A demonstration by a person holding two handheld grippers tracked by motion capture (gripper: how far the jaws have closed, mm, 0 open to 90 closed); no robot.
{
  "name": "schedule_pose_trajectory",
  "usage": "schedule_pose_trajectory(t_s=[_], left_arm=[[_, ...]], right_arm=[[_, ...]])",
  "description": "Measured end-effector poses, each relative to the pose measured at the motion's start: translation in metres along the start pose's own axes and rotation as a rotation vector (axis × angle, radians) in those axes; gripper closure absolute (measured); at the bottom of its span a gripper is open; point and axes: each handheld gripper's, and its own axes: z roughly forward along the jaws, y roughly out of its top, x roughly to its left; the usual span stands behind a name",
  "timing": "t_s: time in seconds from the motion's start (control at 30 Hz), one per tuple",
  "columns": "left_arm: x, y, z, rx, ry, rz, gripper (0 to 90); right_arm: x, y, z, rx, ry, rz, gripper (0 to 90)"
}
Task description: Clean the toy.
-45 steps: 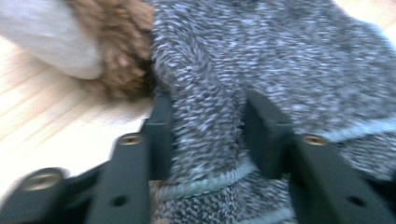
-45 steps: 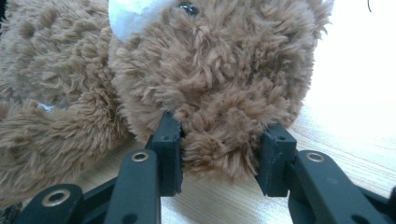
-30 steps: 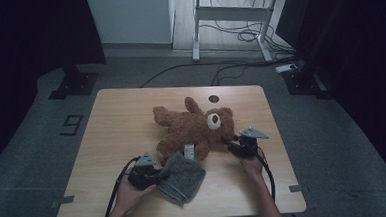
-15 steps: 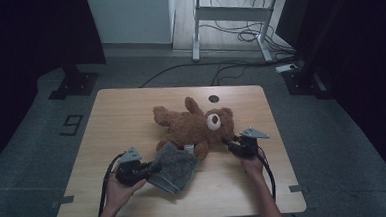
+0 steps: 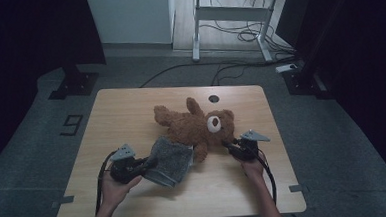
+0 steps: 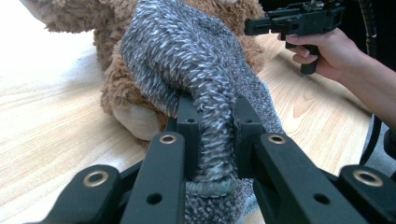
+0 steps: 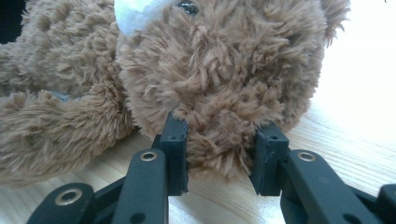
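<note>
A brown teddy bear lies on its back in the middle of the wooden table, head toward the right. A grey knitted cloth drapes over its lower body. My left gripper is shut on the cloth's near edge, holding it raised. In the left gripper view the cloth runs up from between the jaws of the left gripper over the bear. My right gripper has just been closing. Its pads press into the fur of the bear's head on both sides of the right gripper.
A dark round hole sits in the table behind the bear. Beyond the table a white desk frame stands over loose cables on the grey floor. A dark stand base lies at the back left.
My left gripper has moved left and up, pulling the grey cloth's near edge off the table with it. The right hand has stayed at the bear's head.
</note>
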Motion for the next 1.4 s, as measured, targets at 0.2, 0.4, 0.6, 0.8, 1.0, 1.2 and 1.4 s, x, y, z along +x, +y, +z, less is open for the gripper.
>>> schedule_pose_trajectory(t_s=[0.2, 0.4, 0.6, 0.8, 1.0, 1.2, 1.4], left_arm=[[-0.002, 0.016, 0.013, -0.005, -0.003, 0.01, 77.4], [-0.01, 0.047, 0.053, -0.002, -0.033, 0.045, 77.3], [-0.01, 0.063, 0.1, 0.061, -0.028, 0.033, 77.2], [0.001, 0.05, 0.115, 0.109, 0.029, 0.009, 77.2], [0.008, 0.039, 0.105, 0.125, 0.082, 0.014, 77.1], [0.015, 0.03, 0.087, 0.119, 0.127, 0.013, 77.1], [0.03, 0.018, 0.064, 0.108, 0.179, -0.01, 77.2]], right_arm=[[0.0, -0.002, -0.001, 0.001, 0.013, 0.006, 63.6], [-0.002, -0.004, -0.001, 0.012, 0.019, 0.014, 63.5], [-0.003, -0.004, -0.001, 0.014, 0.017, 0.013, 63.4], [-0.003, -0.004, -0.001, 0.021, 0.019, 0.012, 63.4], [-0.005, -0.004, -0.002, 0.021, 0.024, 0.007, 63.1], [-0.005, -0.003, -0.003, 0.022, 0.023, -0.003, 63.1], [-0.006, -0.003, -0.004, 0.023, 0.027, -0.008, 63.1]])
